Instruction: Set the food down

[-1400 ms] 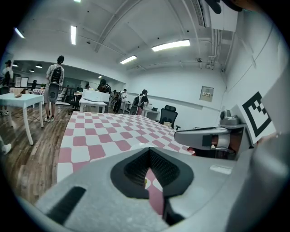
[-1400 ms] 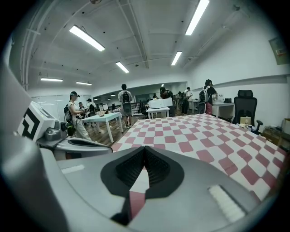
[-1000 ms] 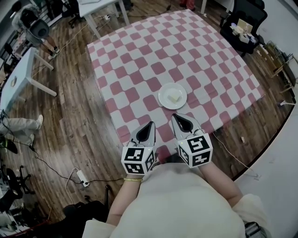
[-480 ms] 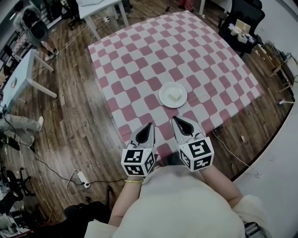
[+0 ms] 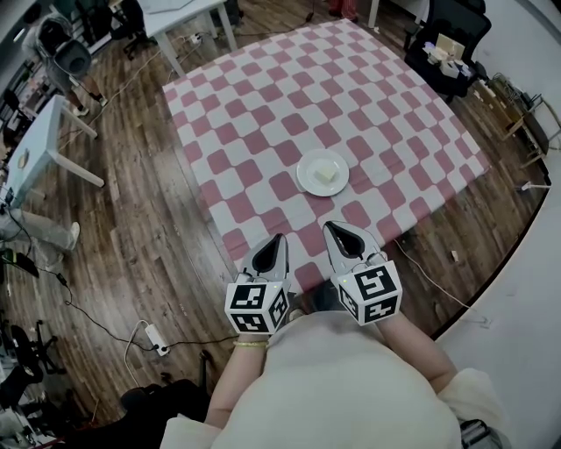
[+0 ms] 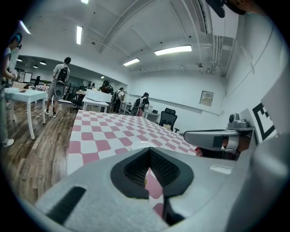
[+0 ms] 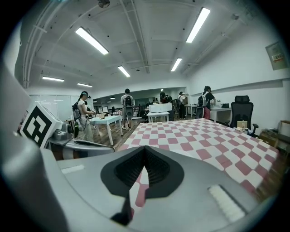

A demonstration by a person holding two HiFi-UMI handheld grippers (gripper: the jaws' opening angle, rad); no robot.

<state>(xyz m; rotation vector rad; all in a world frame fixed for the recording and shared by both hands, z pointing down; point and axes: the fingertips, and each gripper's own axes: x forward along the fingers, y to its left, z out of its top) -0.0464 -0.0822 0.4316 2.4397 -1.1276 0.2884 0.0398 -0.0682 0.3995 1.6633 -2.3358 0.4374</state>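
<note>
A white plate [image 5: 323, 172] lies on the red-and-white checked cloth [image 5: 263, 105], near its front edge, with a small pale piece of food [image 5: 327, 174] on it. My left gripper [image 5: 279, 238] and right gripper [image 5: 333, 230] are side by side close to my body, over the cloth's front edge, pointing towards the plate and well short of it. Both are shut with nothing between the pads, as the left gripper view [image 6: 148, 159] and the right gripper view [image 7: 144, 166] also show. Each view catches the other gripper at its side.
Wooden floor surrounds the cloth. White tables stand at the left [image 5: 39, 145] and top [image 5: 184, 13], and a black chair [image 5: 451, 39] with boxes at the top right. A power strip [image 5: 151, 333] and cables lie on the floor at the lower left. Several people stand far off.
The plate and cloth have slid slightly up in the head view, so both grippers now sit a little farther from the plate. Both stay shut and empty.
</note>
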